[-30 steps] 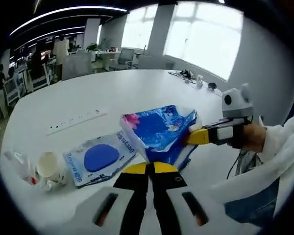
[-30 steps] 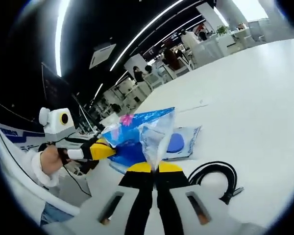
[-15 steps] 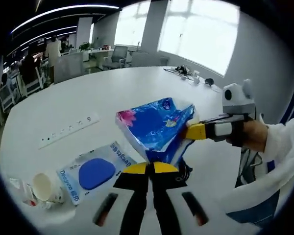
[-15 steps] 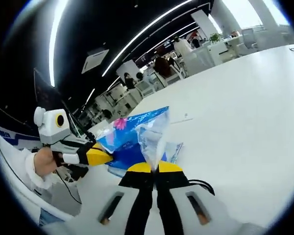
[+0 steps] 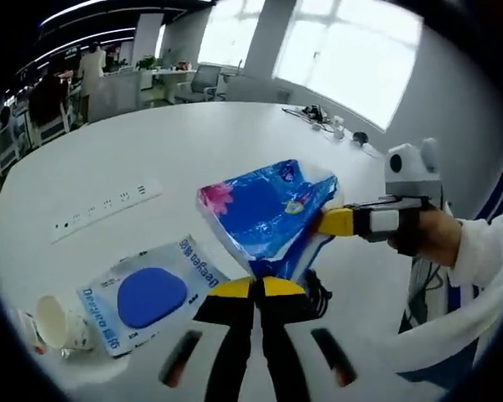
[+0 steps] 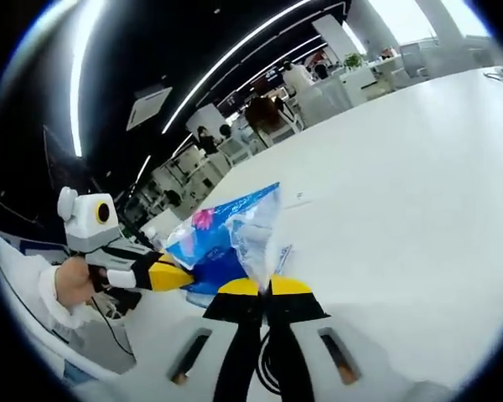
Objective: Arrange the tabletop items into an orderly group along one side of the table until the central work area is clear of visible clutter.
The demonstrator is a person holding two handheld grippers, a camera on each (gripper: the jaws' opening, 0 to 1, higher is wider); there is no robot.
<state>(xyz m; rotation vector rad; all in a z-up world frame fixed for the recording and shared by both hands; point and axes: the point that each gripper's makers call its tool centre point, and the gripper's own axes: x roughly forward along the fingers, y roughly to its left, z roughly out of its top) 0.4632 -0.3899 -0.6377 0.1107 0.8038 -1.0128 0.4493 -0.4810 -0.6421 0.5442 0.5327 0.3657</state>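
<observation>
Both grippers hold a blue plastic tissue pack (image 5: 268,213) up above the white table (image 5: 151,159). My left gripper (image 5: 258,285) is shut on the pack's lower edge. My right gripper (image 5: 323,222) comes in from the right and pinches the pack's right end. In the right gripper view the same pack (image 6: 222,239) hangs from my right gripper (image 6: 264,285), with the left gripper (image 6: 172,275) clamped on its left side. A blue-and-white wipes packet (image 5: 147,293) lies flat on the table below. A paper cup (image 5: 54,322) lies on its side at lower left.
A white power strip (image 5: 105,205) lies on the table to the left. A black cable (image 5: 317,293) coils under the pack. Small items (image 5: 331,130) sit at the far table edge. A person's sleeve (image 5: 478,251) shows at right. Office desks and people stand beyond.
The pack has been lifted a little higher off the table by both grippers, and the cup and wipes packet have slid lower in the left gripper view as the camera moved.
</observation>
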